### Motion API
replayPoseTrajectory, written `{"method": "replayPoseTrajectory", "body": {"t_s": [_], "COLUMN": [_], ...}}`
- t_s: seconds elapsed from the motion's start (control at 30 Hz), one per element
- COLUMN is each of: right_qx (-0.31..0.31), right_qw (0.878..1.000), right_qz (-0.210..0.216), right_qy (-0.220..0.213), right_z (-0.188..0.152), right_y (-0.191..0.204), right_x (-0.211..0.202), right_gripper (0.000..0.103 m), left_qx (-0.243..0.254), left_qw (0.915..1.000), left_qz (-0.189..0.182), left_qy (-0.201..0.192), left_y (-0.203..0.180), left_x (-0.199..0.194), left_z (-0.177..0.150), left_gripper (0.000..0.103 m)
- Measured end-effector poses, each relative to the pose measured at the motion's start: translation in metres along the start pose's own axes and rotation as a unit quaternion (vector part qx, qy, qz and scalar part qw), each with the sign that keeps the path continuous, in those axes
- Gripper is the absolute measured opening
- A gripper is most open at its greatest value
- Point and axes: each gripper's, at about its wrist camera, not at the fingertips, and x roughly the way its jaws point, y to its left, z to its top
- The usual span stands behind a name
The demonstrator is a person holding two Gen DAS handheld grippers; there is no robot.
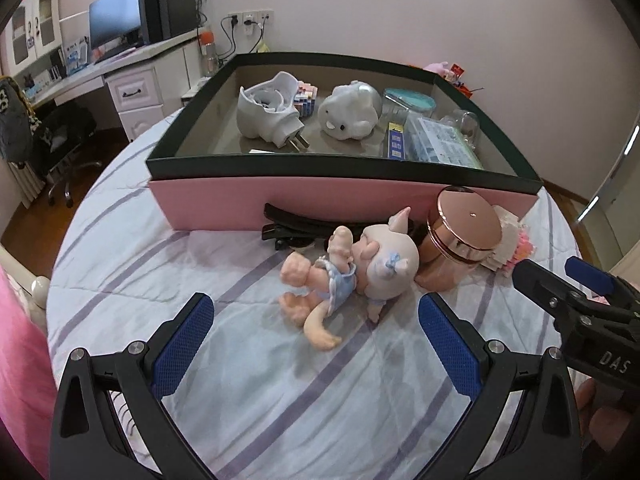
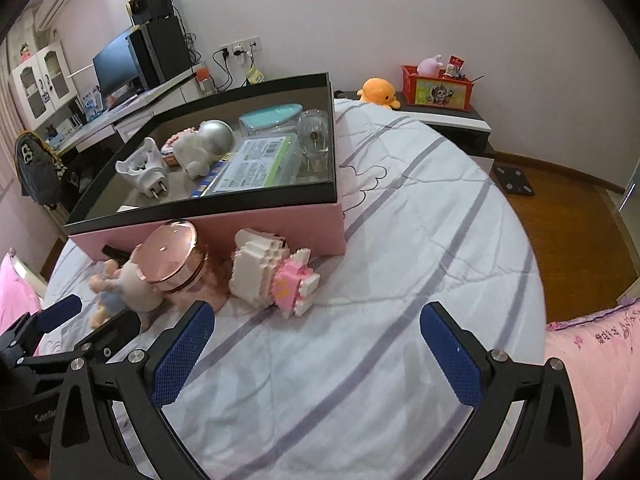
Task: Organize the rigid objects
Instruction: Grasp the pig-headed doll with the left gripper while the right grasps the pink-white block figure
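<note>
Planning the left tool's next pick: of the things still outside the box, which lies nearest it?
The doll, lying just ahead of the open left tool; the copper jar, hair clip and block figure sit farther back by the box.

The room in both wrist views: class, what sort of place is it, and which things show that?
Most likely a bedroom: a striped bedspread, a desk with a monitor, and an orange plush toy on a side cabinet.

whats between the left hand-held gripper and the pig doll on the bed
Nothing: only bare striped bedsheet lies between the open left hand-held gripper and the pig doll. The left wrist view shows it.
</note>
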Motion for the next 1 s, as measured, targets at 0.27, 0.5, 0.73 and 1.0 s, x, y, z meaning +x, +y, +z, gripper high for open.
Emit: {"method": "replayPoseTrajectory", "body": {"t_s": [0.27, 0.5, 0.73, 1.0], "right_qx": [0.004, -0.031, -0.034, -0.012], "right_qw": [1.0, 0.999, 0.999, 0.998], "right_qz": [0.008, 0.006, 0.039, 0.053], "right_qy": [0.007, 0.012, 0.004, -0.004], "right_z": [0.011, 0.01, 0.004, -0.006], "right_y": [0.0, 0.014, 0.015, 0.002], "right_x": [0.022, 0.032, 0.023, 0.003], "right_gripper": [0.101, 0.084, 0.039, 0.039], "left_qx": [-0.028, -0.031, -0.024, -0.028], "left_qw": [0.9995, 0.9988, 0.9981, 0.9987], "left_qz": [-0.012, -0.036, -0.056, -0.043], "left_qy": [0.008, 0.007, 0.006, 0.0], "left_y": [0.0, -0.001, 0.001, 0.021], "left_x": [0.019, 0.025, 0.02, 0.003], "left_z": [0.01, 0.018, 0.016, 0.003], "left_gripper": [0.103, 0.091, 0.076, 0.076]}}
